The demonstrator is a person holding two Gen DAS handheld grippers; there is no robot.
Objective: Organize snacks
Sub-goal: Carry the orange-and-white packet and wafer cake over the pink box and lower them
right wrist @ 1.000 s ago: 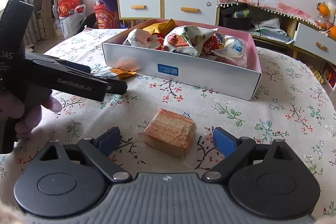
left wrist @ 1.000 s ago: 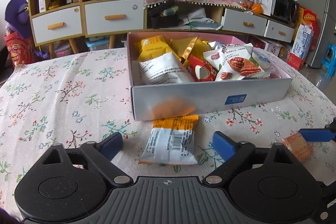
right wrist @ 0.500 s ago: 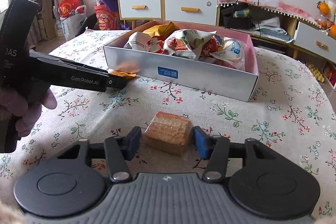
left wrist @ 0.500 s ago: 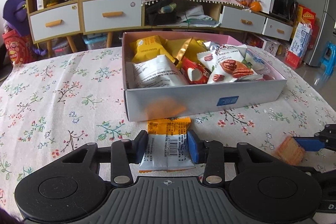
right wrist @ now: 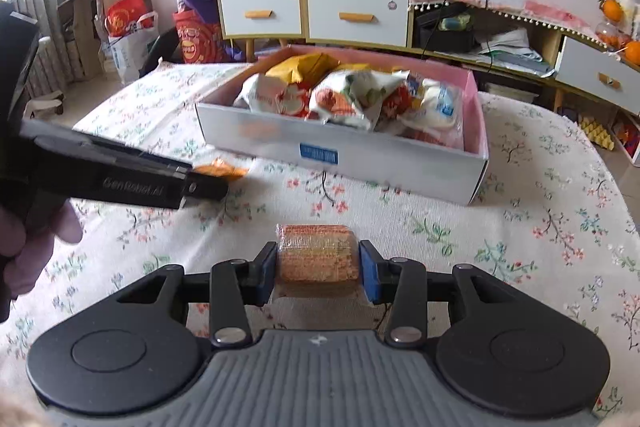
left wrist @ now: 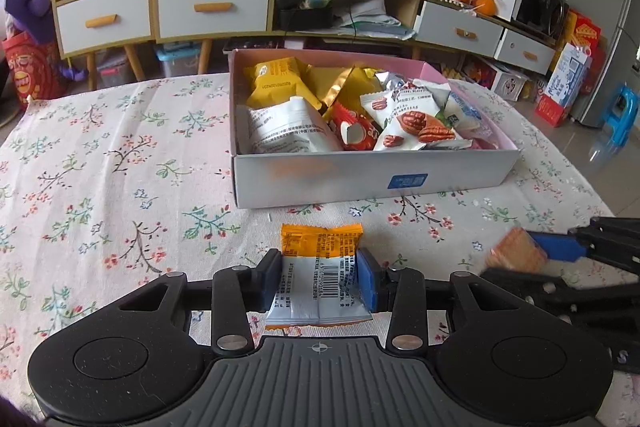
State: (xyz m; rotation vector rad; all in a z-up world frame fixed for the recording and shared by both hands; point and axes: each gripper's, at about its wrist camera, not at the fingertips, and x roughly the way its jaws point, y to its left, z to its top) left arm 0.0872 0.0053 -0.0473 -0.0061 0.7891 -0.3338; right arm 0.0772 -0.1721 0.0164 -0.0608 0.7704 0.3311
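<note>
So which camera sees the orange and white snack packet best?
The left wrist view. The orange and white packet fills the middle, pinched in the left gripper, barcode readable. The right wrist view shows only its orange end poking past the left gripper.

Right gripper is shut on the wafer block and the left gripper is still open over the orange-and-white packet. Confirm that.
Not quite: the left gripper is shut on the orange-and-white packet, as the left wrist view shows. The right gripper is indeed shut on the wafer block.
</note>
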